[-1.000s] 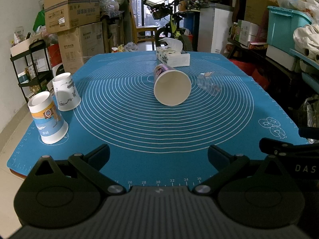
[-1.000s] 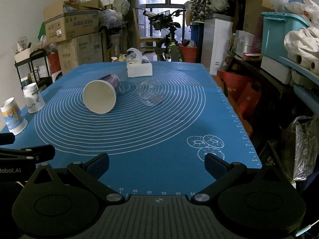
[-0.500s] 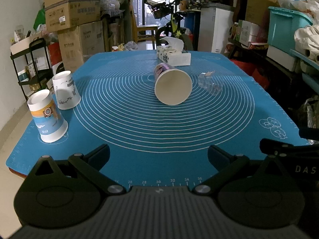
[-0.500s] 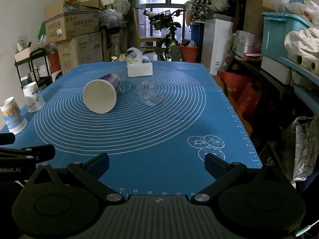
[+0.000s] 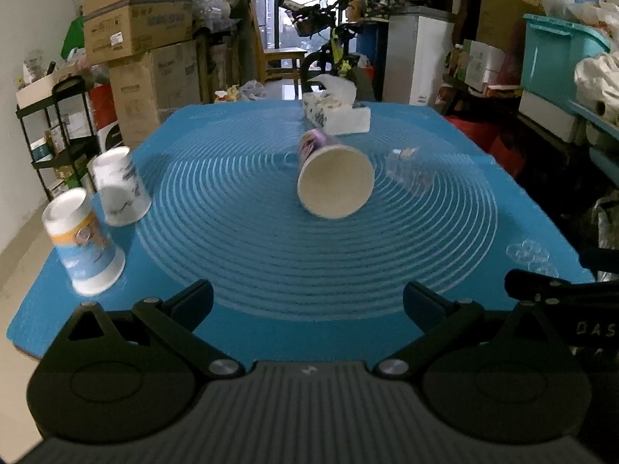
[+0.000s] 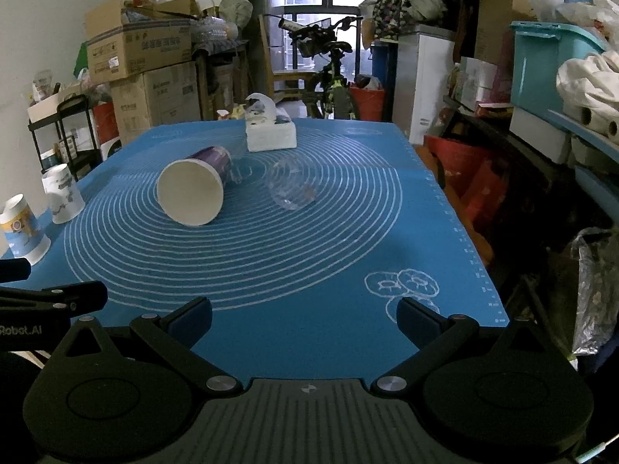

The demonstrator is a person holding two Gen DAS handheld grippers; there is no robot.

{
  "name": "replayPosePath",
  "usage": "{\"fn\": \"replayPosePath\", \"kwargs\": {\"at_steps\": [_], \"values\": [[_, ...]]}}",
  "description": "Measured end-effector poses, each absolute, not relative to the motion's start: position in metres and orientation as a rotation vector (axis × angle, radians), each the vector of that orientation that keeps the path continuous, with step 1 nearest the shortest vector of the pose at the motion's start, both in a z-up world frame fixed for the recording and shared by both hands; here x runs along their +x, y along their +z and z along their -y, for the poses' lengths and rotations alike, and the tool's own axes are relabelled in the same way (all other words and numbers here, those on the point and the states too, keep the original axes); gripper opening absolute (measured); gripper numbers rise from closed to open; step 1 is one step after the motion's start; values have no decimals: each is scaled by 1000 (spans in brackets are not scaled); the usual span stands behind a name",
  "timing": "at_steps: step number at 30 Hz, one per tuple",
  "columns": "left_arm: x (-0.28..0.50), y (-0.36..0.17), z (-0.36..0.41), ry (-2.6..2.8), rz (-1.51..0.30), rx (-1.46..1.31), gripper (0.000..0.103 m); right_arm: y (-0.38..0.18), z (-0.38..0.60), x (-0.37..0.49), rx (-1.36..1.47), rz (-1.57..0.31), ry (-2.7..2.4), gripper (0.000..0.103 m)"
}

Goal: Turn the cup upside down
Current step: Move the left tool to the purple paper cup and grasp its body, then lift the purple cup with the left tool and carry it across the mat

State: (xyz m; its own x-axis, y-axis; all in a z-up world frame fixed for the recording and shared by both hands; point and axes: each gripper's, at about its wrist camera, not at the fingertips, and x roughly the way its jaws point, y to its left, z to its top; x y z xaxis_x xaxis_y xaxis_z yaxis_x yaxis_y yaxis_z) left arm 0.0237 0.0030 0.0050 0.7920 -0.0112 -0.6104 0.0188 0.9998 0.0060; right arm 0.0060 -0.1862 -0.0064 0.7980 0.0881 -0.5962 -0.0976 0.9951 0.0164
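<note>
A purple paper cup (image 5: 333, 178) lies on its side in the middle of the blue mat (image 5: 309, 266), mouth toward me; it also shows in the right wrist view (image 6: 193, 193). A clear plastic cup (image 5: 406, 170) lies on its side just right of it, also seen in the right wrist view (image 6: 290, 187). Two paper cups stand upside down at the mat's left edge: a blue-orange one (image 5: 83, 243) and a white one (image 5: 120, 185). My left gripper (image 5: 307, 301) and right gripper (image 6: 303, 315) are both open and empty, near the mat's front edge.
A tissue box (image 5: 336, 116) sits at the far end of the mat. Cardboard boxes (image 5: 143, 34) and a black rack (image 5: 58, 135) stand to the left. A teal bin (image 5: 561, 58) and shelves are on the right. A bicycle (image 6: 329, 73) stands behind the table.
The left wrist view has shifted slightly and is blurred by motion. The cups have not moved. The right gripper is still.
</note>
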Motion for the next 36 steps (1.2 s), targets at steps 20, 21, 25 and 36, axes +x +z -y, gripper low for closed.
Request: {"fn": "replayPosePath", "kwargs": {"at_steps": [20,21,25,36], "values": [[200,2,24,10,-703,87,103,10,230,140,14,-625,4,101],[206,2,25,13,-716,93,103,9,233,145,21,-629,2,101],[236,-12,26,33,-801,96,102,0,239,154,27,-645,-11,101],[241,-23,9,0,-911,-40,74,-13,243,159,38,-670,-22,101]]}}
